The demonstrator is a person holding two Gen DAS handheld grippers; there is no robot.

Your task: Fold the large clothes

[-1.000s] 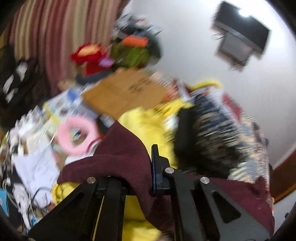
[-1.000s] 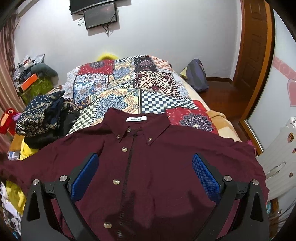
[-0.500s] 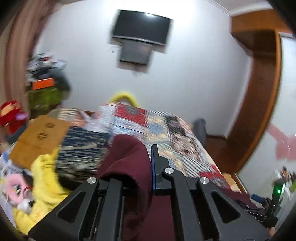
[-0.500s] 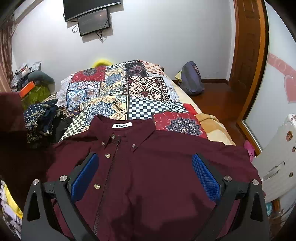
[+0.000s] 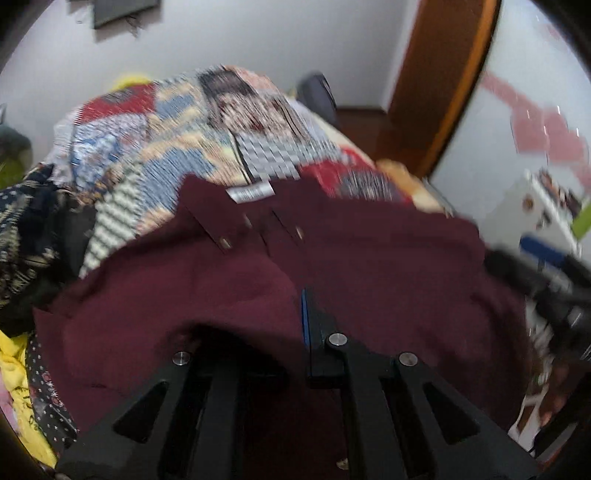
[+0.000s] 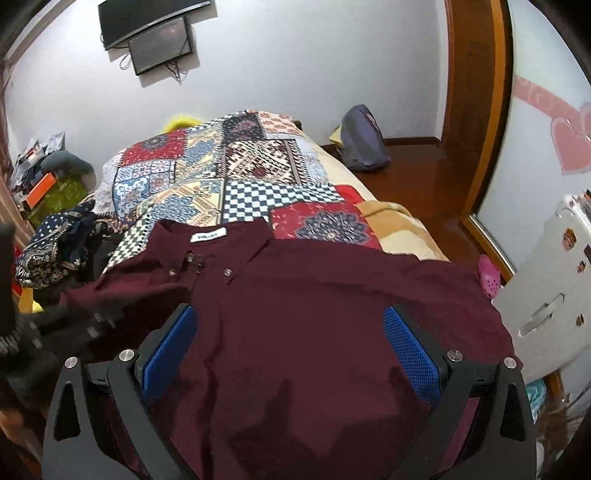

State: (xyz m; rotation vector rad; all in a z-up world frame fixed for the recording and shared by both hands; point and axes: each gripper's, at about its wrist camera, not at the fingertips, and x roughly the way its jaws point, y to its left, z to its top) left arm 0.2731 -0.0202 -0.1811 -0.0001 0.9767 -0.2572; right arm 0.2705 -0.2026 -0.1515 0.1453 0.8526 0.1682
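Maroon shirt (image 6: pixel 314 314) lay spread, collar far, on the patchwork quilt (image 6: pixel 240 184).
The left gripper (image 5: pixel 303 317) was clenched on a fold of the shirt's sleeve; the right gripper (image 6: pixel 291 347) hung released above the shirt's front. Dark patterned clothes (image 6: pixel 55 240) were heaped at the left, 2 screens (image 6: pixel 147 33) hung on the far white wall, and a grey bag (image 6: pixel 362 140) sat on the wooden floor.

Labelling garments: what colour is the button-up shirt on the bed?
Dark maroon shirt, with a white neck label; it shows sharpest in the right wrist view.

Clothes pile (image 6: pixel 55 243) crowding shirt's (image 6: pixel 314 302) left
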